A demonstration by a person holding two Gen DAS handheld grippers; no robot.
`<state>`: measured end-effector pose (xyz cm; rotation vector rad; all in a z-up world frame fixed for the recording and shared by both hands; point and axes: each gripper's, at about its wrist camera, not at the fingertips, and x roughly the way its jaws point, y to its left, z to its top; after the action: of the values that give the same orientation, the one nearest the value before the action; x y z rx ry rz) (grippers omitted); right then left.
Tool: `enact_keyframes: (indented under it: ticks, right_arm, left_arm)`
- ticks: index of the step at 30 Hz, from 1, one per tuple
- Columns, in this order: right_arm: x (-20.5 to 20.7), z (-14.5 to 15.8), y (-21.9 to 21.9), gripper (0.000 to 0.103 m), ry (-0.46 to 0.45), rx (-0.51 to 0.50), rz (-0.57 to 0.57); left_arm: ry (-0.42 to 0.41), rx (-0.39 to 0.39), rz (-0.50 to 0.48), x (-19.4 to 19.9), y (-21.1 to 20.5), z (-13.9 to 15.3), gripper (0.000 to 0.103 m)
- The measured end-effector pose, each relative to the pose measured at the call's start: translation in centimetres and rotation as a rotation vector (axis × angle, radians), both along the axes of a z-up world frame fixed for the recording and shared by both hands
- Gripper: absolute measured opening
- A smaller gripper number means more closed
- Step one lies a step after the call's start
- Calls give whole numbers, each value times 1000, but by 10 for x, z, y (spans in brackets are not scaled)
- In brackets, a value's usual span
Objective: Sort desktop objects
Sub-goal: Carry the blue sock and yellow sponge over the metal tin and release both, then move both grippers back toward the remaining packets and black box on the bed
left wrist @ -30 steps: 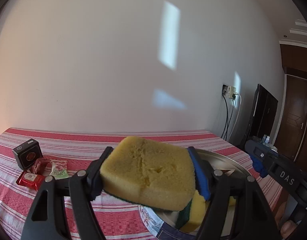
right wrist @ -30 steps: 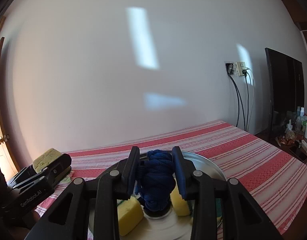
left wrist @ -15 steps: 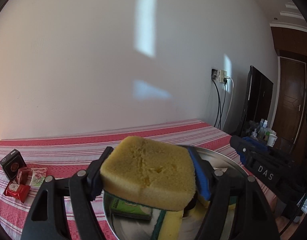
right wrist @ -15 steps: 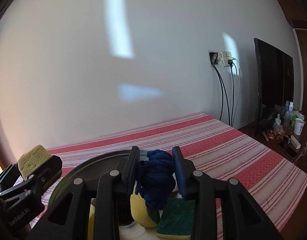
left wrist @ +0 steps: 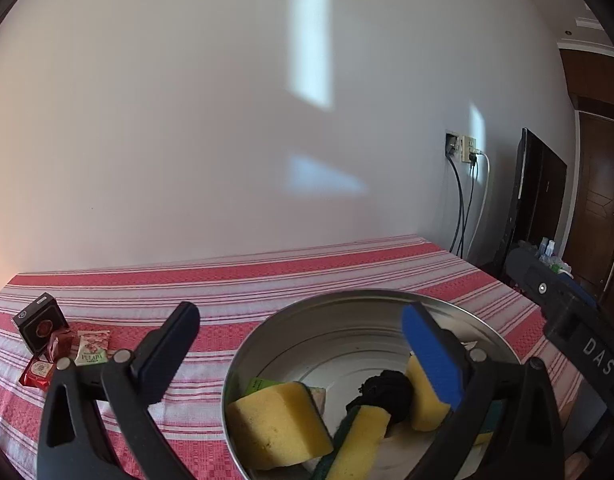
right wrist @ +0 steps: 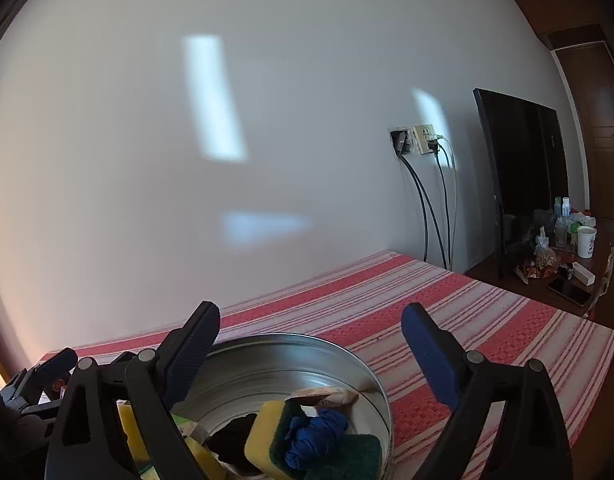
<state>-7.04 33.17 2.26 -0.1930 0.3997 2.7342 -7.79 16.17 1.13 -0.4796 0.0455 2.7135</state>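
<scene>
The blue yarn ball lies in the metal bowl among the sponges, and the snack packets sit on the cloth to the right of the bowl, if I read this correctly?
Not quite: the snack packets sit on the cloth to the left of the bowl, as the left wrist view shows. The blue yarn ball does lie in the bowl among the sponges.

Brightness: both views are evenly lit by soft daylight, without harsh contrast.
Light patches: pale rectangles of light lie on the plain white wall, one tall and one low.
Glare: the round silver metal basin shows a mild sheen on its inner wall.
Distortion: strong fisheye bending, with dark vignetted corners.
Focus: sharp overall, slightly soft towards the picture edges.
</scene>
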Motion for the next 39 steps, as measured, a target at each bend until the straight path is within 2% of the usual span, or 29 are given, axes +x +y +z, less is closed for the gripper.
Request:
enact_keyframes:
  ticks: [4, 5, 8, 14, 19, 21, 24, 27, 32, 35, 39]
  right_arm:
    - [4, 4, -22, 98, 60, 24, 31]
    - [5, 4, -30, 102, 87, 33, 43]
    - [6, 5, -56, 103, 148, 85, 58]
    - [-11, 6, -100, 103, 167, 115, 127]
    - [-23, 3, -136, 103, 226, 114, 153]
    - [-31, 1, -151, 103, 237, 119, 167]
    - [-48, -3, -172, 103, 226, 125, 208]
    - [-61, -6, -187, 103, 217, 132, 224]
    - [-81, -13, -202, 102, 203, 101, 249]
    - [-96, -19, -209, 102, 148, 101, 263]
    - [-115, -26, -211, 102, 58, 65, 304]
  left_arm:
    - [55, -10, 67, -2, -20, 2, 102]
    - [67, -7, 88, -4, -27, 3, 102]
    - [82, -3, 158, -10, -53, 1, 102]
    - [86, 33, 282, -21, -106, -3, 102]
    - [132, -24, 376, -26, -141, -9, 102]
    - [125, -17, 413, -30, -160, -11, 102]
    - [126, 7, 469, -38, -187, -15, 102]
    - [136, -17, 526, -46, -210, -21, 102]
    - [123, -51, 558, -58, -239, -34, 102]
    - [110, -79, 572, -66, -259, -38, 102]
    - [106, -54, 634, -72, -294, -37, 102]
